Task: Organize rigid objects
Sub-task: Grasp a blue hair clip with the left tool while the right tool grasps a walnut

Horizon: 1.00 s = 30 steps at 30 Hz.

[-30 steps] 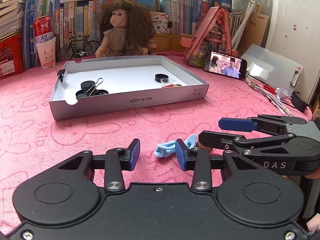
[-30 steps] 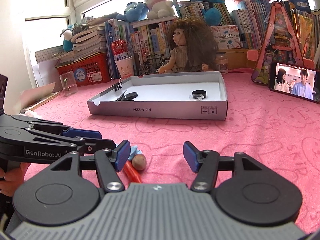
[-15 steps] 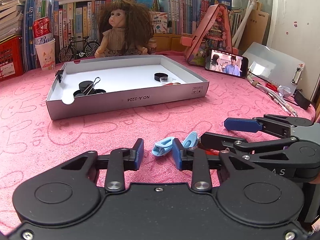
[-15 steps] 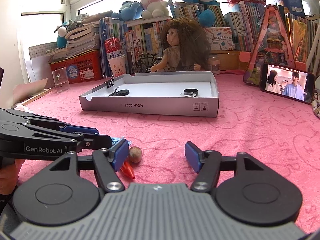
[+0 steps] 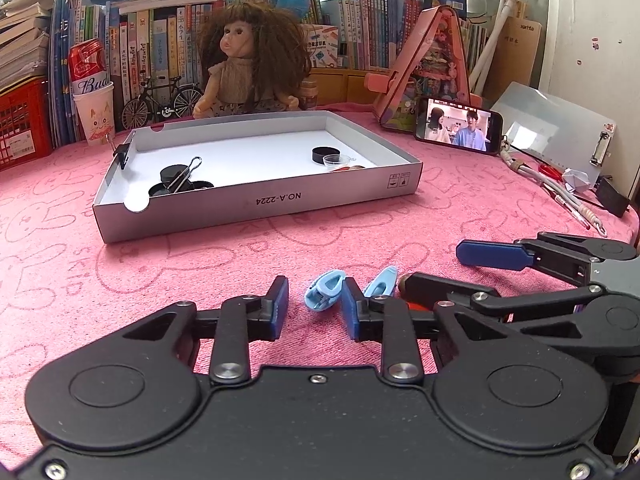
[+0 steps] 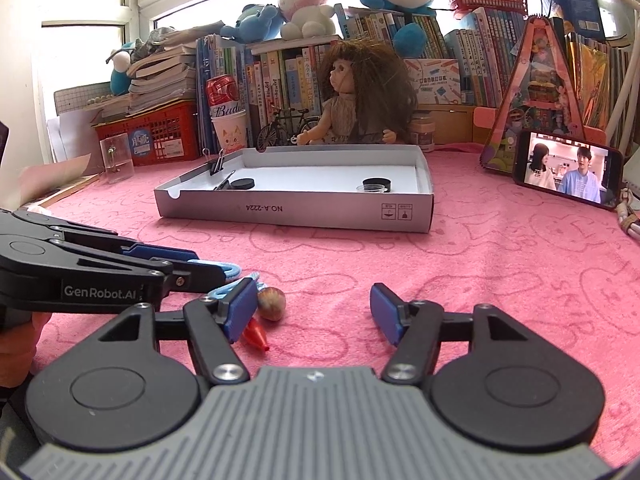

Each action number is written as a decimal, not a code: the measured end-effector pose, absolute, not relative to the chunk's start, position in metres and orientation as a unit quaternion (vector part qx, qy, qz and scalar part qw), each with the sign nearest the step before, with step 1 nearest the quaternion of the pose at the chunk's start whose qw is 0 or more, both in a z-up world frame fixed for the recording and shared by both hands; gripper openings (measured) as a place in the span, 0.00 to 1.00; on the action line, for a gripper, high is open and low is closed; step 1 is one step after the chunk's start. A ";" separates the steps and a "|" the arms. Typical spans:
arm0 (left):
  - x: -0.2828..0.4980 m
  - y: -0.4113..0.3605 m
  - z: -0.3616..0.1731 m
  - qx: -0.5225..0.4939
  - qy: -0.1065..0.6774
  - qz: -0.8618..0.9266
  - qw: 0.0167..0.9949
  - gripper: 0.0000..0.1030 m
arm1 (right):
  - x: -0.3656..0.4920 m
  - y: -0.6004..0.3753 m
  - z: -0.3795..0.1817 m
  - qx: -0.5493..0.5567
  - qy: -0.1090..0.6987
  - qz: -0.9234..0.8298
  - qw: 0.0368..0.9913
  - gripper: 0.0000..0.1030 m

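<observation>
Two light blue clips lie on the pink cloth. One clip [image 5: 323, 289] sits between the open fingers of my left gripper [image 5: 314, 306]; the other clip [image 5: 380, 281] lies just right of its right finger. My right gripper [image 6: 313, 309] is open and empty; it also shows at the right in the left wrist view [image 5: 452, 268]. A brown nut [image 6: 271, 303] and a red cone-shaped piece [image 6: 255, 333] lie by its left finger. The grey cardboard tray [image 5: 256, 204] stands further back and holds black caps [image 5: 325, 155] and a binder clip [image 5: 182, 178].
A phone [image 5: 458, 125] playing video leans at the right. A doll [image 5: 250, 68], a toy bicycle, a cup with a can and shelves of books stand behind the tray. Cables and a clipboard [image 5: 560, 132] lie at the far right.
My left gripper has moved forward, and one blue clip now sits between its fingers. My right gripper has shifted slightly toward the nut. Both stay open.
</observation>
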<state>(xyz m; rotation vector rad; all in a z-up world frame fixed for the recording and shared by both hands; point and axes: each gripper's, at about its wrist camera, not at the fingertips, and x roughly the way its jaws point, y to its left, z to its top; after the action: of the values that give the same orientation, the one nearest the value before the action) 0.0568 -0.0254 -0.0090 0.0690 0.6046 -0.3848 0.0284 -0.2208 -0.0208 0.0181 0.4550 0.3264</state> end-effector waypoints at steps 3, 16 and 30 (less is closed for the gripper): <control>0.057 -0.027 -0.009 0.035 0.295 -0.188 0.936 0.26 | 0.027 -0.216 -0.023 0.000 0.223 0.159 0.962 0.73; 0.057 -0.029 -0.010 0.042 0.291 -0.186 0.938 0.26 | 0.026 -0.211 -0.024 -0.025 0.220 0.146 0.964 0.72; 0.055 -0.031 -0.010 0.044 0.286 -0.183 0.940 0.17 | 0.021 -0.204 -0.022 -0.029 0.218 0.180 0.959 0.30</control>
<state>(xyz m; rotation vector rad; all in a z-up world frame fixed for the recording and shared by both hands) 0.0546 -0.0314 -0.0098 0.0890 0.5838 -0.3736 0.0206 -0.2036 -0.0221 -0.0591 0.4431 0.3649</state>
